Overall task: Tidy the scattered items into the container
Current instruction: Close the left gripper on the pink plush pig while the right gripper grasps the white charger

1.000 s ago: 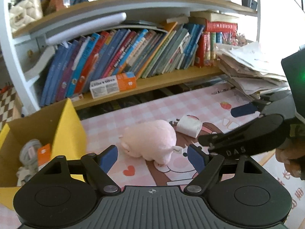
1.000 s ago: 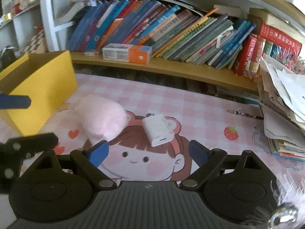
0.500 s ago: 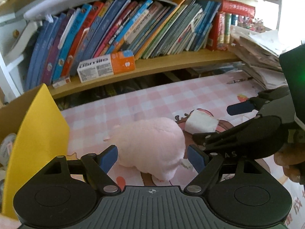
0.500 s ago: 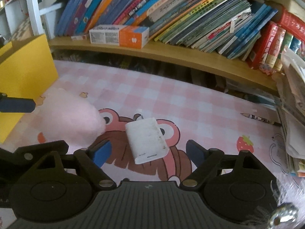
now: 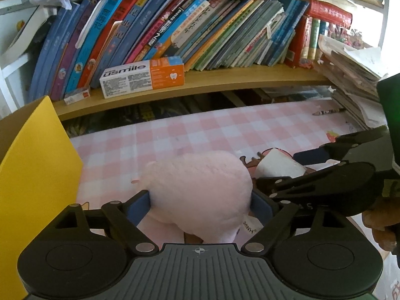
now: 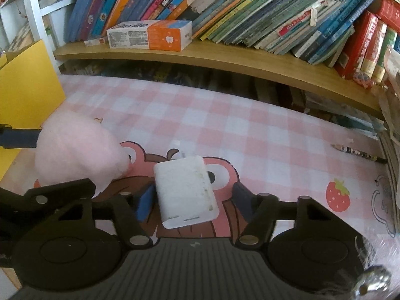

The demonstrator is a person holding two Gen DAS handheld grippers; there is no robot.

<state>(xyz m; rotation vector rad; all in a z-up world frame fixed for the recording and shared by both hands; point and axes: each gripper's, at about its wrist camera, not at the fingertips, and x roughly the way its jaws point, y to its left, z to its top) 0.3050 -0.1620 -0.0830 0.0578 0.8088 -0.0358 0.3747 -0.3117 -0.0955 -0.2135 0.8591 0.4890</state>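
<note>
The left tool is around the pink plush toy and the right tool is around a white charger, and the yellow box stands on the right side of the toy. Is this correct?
Not quite: the yellow box stands left of the pink plush toy, as the left wrist view shows. The rest holds: the left tool brackets the toy, the right tool the white charger.

Both wrist cams low over mat (image 5: 200, 130), close, facing bookshelf (image 6: 225, 57), sharing pink plush (image 5: 200, 187).

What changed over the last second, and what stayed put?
Both grippers advanced. The left hand-held gripper now straddles the pink plush toy; the right hand-held gripper now brackets the white charger, a gap showing on its right side. Plush, charger, yellow box and toothpaste box stayed in place.
</note>
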